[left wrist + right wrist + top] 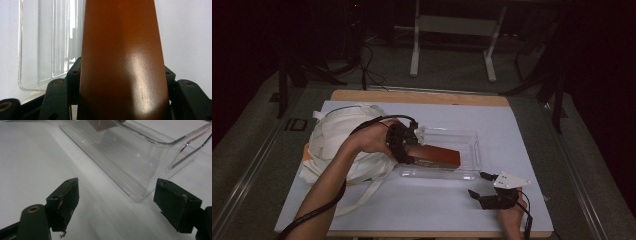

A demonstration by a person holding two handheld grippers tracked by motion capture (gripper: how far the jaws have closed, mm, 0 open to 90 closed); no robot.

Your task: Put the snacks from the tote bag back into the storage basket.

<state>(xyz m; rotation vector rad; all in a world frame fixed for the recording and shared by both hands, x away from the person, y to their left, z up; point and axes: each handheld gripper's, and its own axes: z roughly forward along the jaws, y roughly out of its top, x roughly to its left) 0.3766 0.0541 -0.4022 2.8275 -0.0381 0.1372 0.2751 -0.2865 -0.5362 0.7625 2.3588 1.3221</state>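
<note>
A glossy reddish-brown rectangular box [437, 156], smooth enough to carry a soft white sheen along its top face in the left gripper view, lies inside a clear, hard plastic tray [469, 150] with ribbed walls and rounded corners. The tray stands on a matte pale sheet that covers the wooden table [419, 96]. In the high view the box's long axis runs roughly left to right across the tray, sloping slightly toward the near side at its right end; its left end sits between the jaws of the left gripper [404, 146], and its far end points to the right, away from the hand. The left gripper's black jaws stand a little way apart, flanking the box on both long sides, and appear to press against it. Just behind that hand lies a white cloth bag [337, 137], soft and crumpled, with flat fabric straps trailing toward the table's near edge. The right gripper [478, 185] rests low over the sheet near the tray's near right corner, its worn, chipped black jaws spread wide with nothing between them, pointing at the tray's curved transparent corner.
</note>
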